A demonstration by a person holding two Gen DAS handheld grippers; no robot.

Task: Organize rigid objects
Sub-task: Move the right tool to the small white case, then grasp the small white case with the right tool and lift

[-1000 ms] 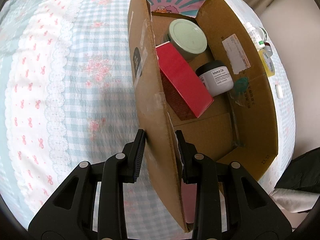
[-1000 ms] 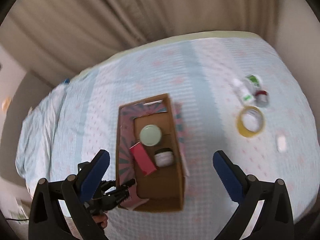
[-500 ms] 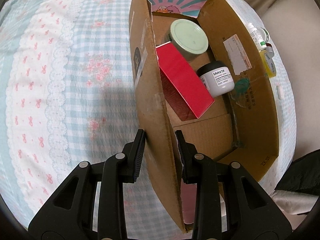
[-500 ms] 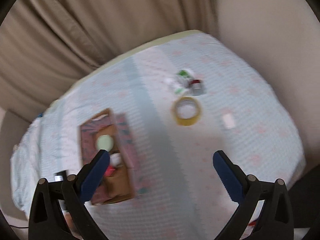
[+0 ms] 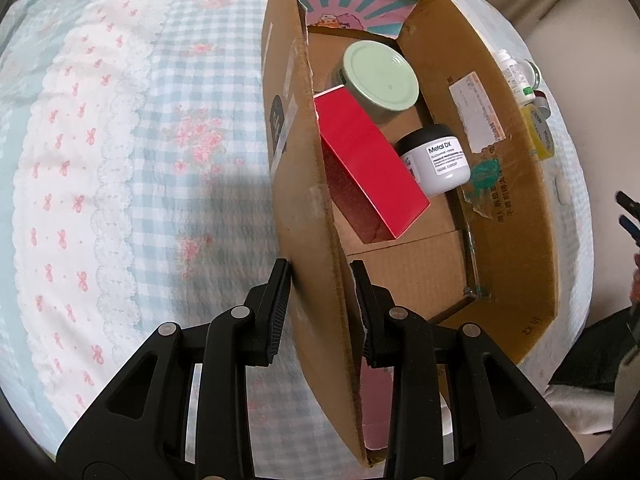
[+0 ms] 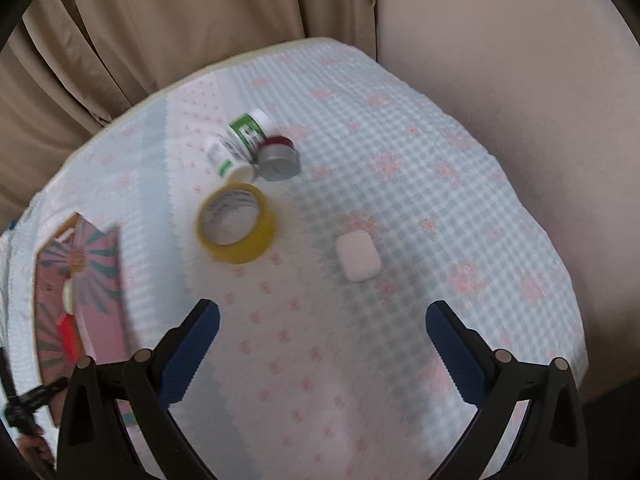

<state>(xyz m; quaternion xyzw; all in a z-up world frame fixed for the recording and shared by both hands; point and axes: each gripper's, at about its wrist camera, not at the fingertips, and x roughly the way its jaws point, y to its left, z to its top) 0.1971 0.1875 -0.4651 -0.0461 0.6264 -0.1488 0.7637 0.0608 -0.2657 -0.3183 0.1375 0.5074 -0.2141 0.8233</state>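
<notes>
My left gripper (image 5: 320, 280) is shut on the left wall of the cardboard box (image 5: 304, 208). Inside the box lie a red box (image 5: 368, 164), a jar with a pale green lid (image 5: 380, 76) and a grey Metal DX jar (image 5: 438, 160). My right gripper (image 6: 322, 320) is open and empty above the bedspread. Ahead of it lie a white case (image 6: 357, 255), a yellow tape roll (image 6: 236, 222), two white bottles (image 6: 236, 148) and a small silver tin (image 6: 278, 158).
The checked bedspread (image 6: 420, 184) covers the bed. Beige curtains (image 6: 160, 20) and a wall stand behind. The cardboard box shows at the left edge of the right wrist view (image 6: 96, 292). The tape and bottles show past the box's right wall in the left wrist view (image 5: 536, 128).
My right gripper has swung right and lower, from over the box to over the loose items. My left gripper keeps its hold on the box wall.
</notes>
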